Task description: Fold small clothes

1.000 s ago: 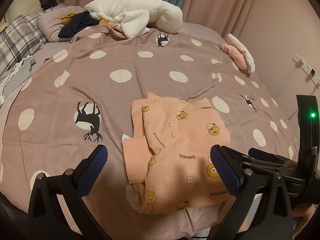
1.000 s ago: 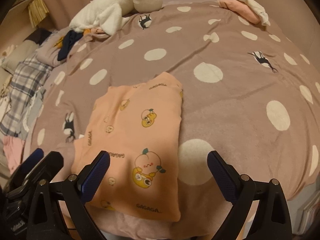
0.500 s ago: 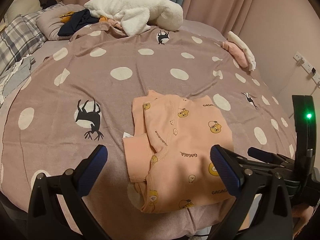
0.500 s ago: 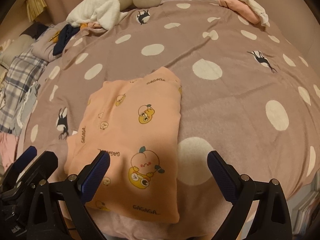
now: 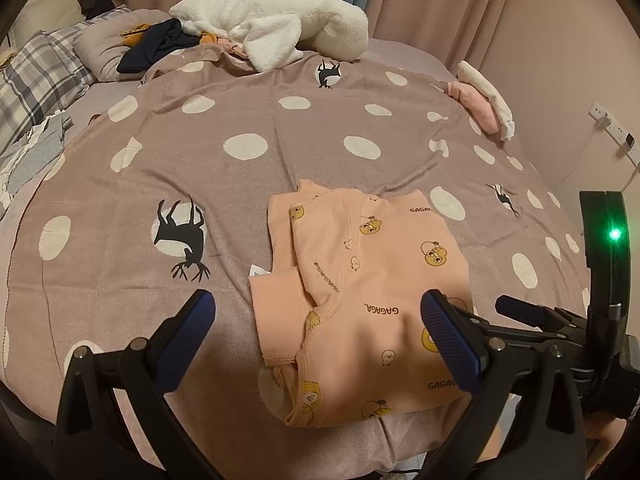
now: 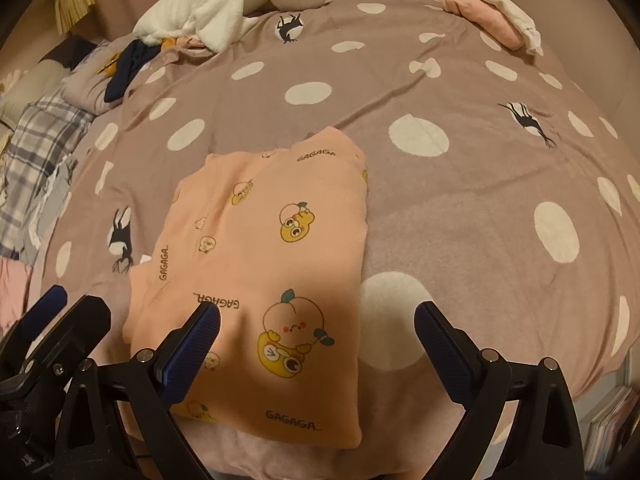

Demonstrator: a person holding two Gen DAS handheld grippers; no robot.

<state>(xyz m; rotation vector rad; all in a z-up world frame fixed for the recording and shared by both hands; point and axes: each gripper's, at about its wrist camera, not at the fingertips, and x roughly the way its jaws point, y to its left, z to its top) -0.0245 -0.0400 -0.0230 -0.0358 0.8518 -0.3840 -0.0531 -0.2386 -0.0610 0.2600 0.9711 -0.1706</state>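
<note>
I see the peach garment [image 6: 264, 280] lying lengthwise, near to far, directly ahead; my right gripper [image 6: 316, 344] is nearest, my left gripper [image 5: 320, 336] beside, both wide and empty.

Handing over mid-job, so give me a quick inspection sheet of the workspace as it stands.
Surface: bed with dotted blanket, lightly creased.
Job's things: peach garment lies partly folded at the near edge; folded pink and white stack at the far right.
Clutter: white fleece, navy cloth, plaid pillow at the far left.
Grippers: left tongs and right tongs open, holding nothing, above the garment.
Cables: cord from a wall power strip.
Surroundings: pink curtains, pink wall.
</note>
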